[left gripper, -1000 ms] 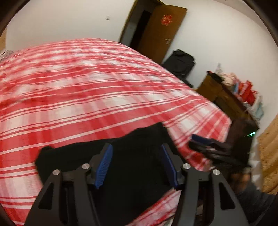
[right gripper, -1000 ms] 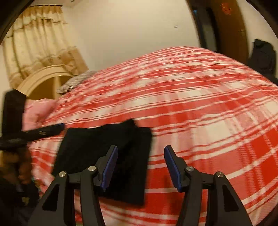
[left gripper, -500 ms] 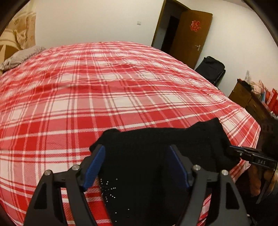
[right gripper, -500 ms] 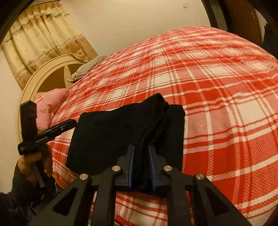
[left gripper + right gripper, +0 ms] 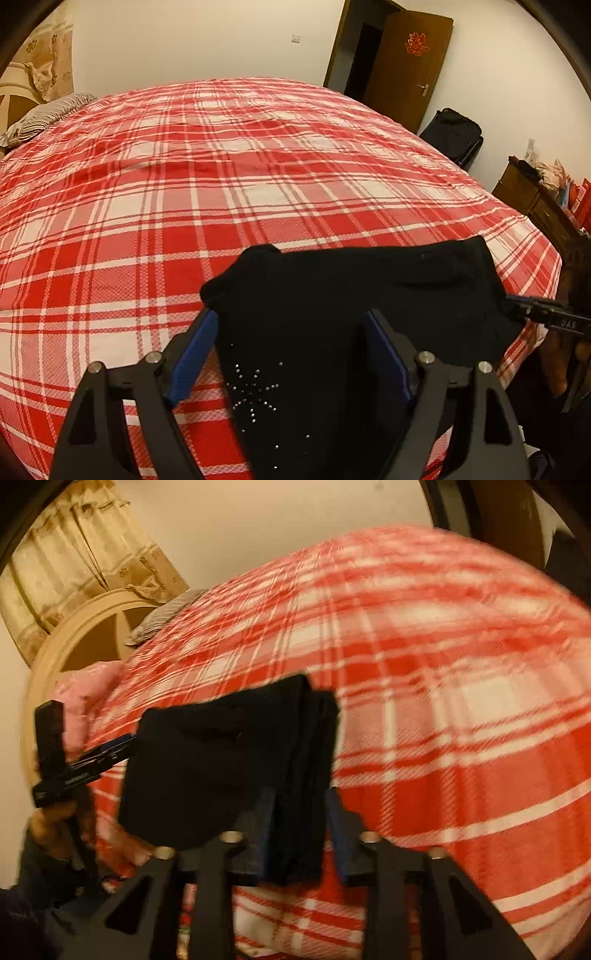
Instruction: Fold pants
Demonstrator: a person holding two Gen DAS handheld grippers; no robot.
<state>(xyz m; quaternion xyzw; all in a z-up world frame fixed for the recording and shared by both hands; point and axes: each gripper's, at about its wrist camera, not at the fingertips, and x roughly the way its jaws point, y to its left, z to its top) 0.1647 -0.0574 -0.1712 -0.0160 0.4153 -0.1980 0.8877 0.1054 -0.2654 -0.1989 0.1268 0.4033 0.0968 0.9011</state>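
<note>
Black folded pants with a small rhinestone star lie near the front edge of a bed with a red and white plaid cover. My left gripper hovers over the near left part of the pants. Its jaws are opening wide, the cloth lies between the blue pads, and they do not press it. In the blurred right wrist view, my right gripper straddles the stacked fold edge of the pants. Its jaws are opening, with the fold still between them. The left gripper shows at the pants' left edge.
A striped pillow and a pink pillow lie by the curved headboard. A brown door, a black bag and a wooden cabinet stand beyond the bed. A hand holds the left gripper.
My left gripper came down over the pants and spread wider. My right gripper shut on the fold edge half a second ago, and its jaws have now parted again.
</note>
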